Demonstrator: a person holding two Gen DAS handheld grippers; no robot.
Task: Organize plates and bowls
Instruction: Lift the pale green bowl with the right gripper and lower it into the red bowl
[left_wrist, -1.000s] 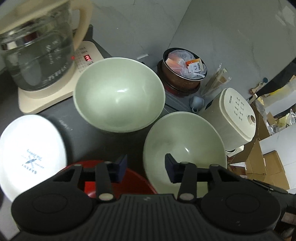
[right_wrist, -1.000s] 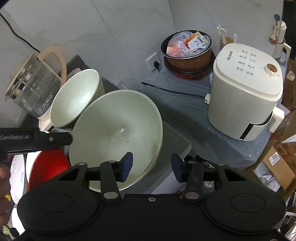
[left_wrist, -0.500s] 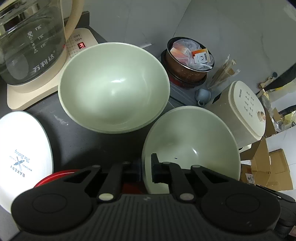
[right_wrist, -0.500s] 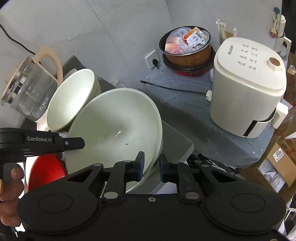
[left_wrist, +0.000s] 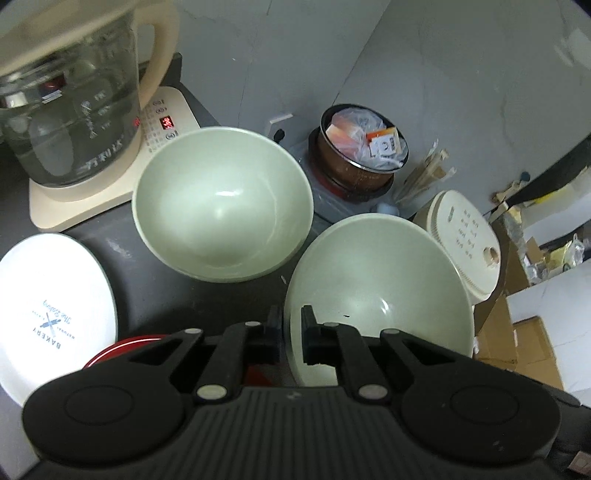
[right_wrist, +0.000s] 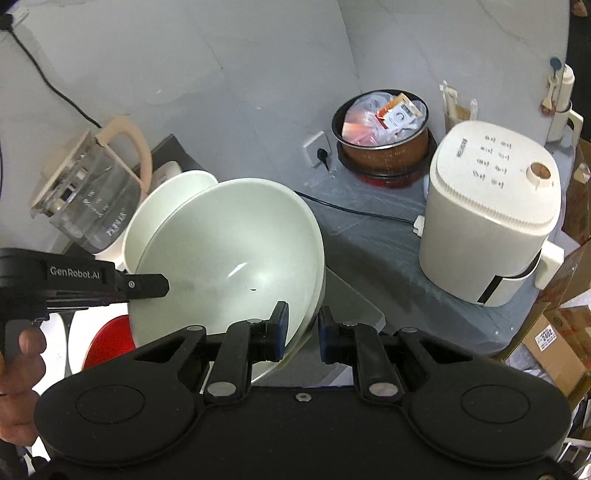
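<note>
Both grippers, wide open a second ago, now pinch the near rim of the wide pale-green bowl (left_wrist: 380, 295): the left gripper (left_wrist: 289, 334) grips its left edge and the right gripper (right_wrist: 301, 332) its right edge. The bowl tilts up off the dark counter (left_wrist: 147, 295). The deeper green bowl (left_wrist: 221, 203), ahead of the left gripper, sits farther off than half a second ago.

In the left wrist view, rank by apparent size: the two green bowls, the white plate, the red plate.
1. The far bowl and the gripped bowl look alike; nearness makes ranking them unsure.
2. White plate, cut by the frame edge.
3. Red plate, mostly hidden behind the left gripper.
</note>
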